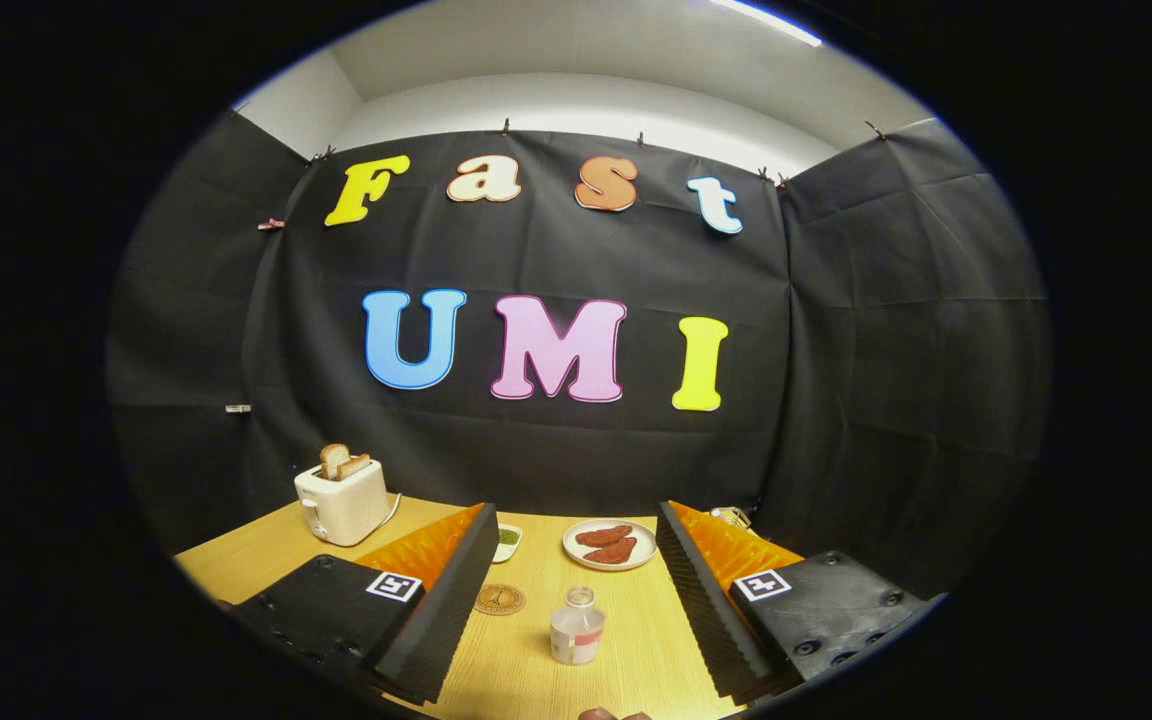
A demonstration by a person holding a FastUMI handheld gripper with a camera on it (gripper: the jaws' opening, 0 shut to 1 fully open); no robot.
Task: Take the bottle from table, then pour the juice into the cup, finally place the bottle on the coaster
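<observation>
A small clear bottle [576, 628] with pale juice and a red band stands upright on the wooden table [626, 640], between my two fingers and a little ahead of them. My gripper [576, 560] is open wide, with the black ribbed pads [461, 590] well apart from the bottle on both sides. A round brown coaster [499, 599] lies flat on the table just left of the bottle, close to the left finger. A small white cup [508, 540] with something green inside sits beyond the coaster, partly hidden by the left finger.
A white toaster [341, 500] with two slices of bread stands at the back left. A white plate [610, 544] with two reddish-brown pieces lies beyond the bottle. A small metallic object [731, 516] peeks out behind the right finger. A fingertip [611, 715] shows at the table's near edge.
</observation>
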